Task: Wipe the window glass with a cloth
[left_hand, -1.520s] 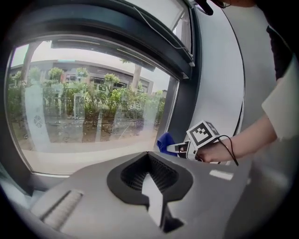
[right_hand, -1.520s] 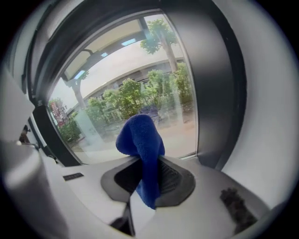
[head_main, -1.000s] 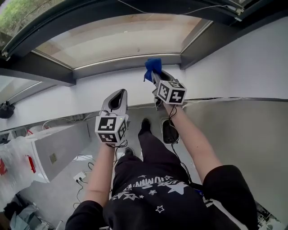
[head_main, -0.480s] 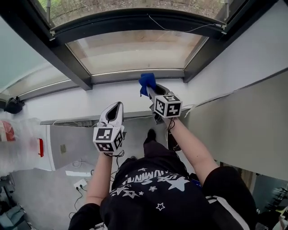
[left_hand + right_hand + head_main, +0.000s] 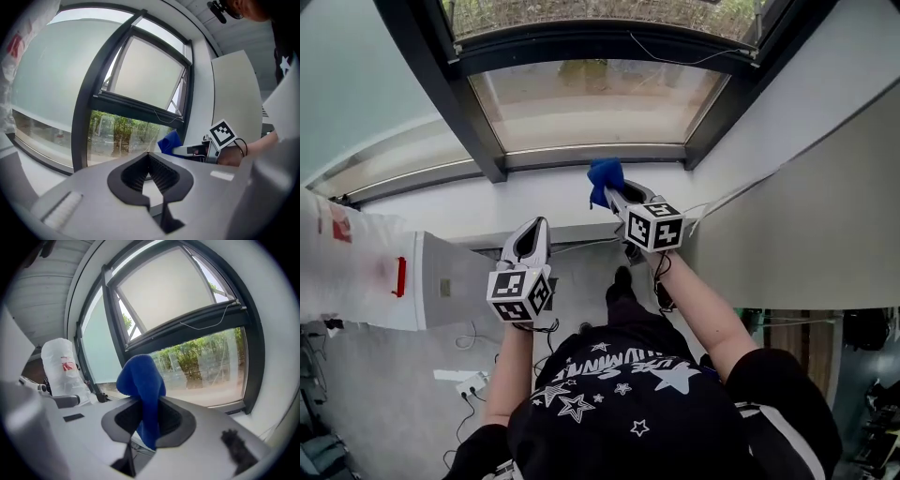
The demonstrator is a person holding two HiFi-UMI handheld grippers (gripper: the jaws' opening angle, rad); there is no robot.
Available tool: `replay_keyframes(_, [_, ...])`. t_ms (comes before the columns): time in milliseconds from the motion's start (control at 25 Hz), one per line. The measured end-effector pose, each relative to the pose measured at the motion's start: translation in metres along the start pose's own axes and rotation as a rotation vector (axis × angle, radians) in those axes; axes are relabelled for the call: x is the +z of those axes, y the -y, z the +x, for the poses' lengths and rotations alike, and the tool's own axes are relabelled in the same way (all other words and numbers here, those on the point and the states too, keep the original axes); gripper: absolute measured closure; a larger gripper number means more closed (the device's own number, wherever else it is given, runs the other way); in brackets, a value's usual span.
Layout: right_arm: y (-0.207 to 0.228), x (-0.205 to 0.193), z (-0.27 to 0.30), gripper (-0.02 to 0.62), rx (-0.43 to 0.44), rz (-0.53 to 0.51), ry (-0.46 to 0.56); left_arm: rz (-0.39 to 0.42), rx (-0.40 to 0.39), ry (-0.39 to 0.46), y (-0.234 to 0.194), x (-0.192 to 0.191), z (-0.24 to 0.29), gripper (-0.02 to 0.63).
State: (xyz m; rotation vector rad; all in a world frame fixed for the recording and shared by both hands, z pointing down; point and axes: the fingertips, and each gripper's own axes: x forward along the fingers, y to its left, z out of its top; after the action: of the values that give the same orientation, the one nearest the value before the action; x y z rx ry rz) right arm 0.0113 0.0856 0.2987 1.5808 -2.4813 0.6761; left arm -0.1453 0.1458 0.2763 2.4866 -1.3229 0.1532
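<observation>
In front of the window glass (image 5: 591, 98), right gripper (image 5: 615, 193) clamped on blue cloth (image 5: 605, 174); left gripper (image 5: 536, 228) jaws together, empty.

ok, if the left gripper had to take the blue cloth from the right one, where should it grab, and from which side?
Probably the bunched lobe of the blue cloth that stands clear past the right gripper's tips. The cloth's middle is pinched between those jaws, and only a short tail hangs behind. The left gripper, shut and empty, would open and come in from the left.
</observation>
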Motion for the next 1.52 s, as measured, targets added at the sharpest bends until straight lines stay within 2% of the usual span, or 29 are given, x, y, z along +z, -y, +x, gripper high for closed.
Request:
replay_keyframes(240, [-0.013,-0.015,-0.031,0.520,-0.063,-0.016,-0.009,-0.005,-0.023,0.019,0.005,-0.005,-0.030,0.597])
replay_keyframes(480, [-0.007,-0.030,-0.073,0.522,-0.149,0.045,0.035,0.009,-0.092,0.010,0.025,-0.017,-0.034,0.597])
replay_keyframes(680, [-0.004,-0.047,-0.103,0.522,-0.180,0.049,0.021,0.031,-0.138,0.008,0.048,-0.019,-0.040,0.597])
replay_keyframes(1120, [0.008,-0.051,-0.151,0.522,-0.160,0.042,0.043,0.059,-0.142,0.013,0.096,-0.024,-0.053,0.597])
replay_keyframes(1520, [0.005,-0.070,-0.209,0.522,-0.081,0.052,0.055,0.086,-0.123,0.016,0.164,-0.038,-0.081,0.597])
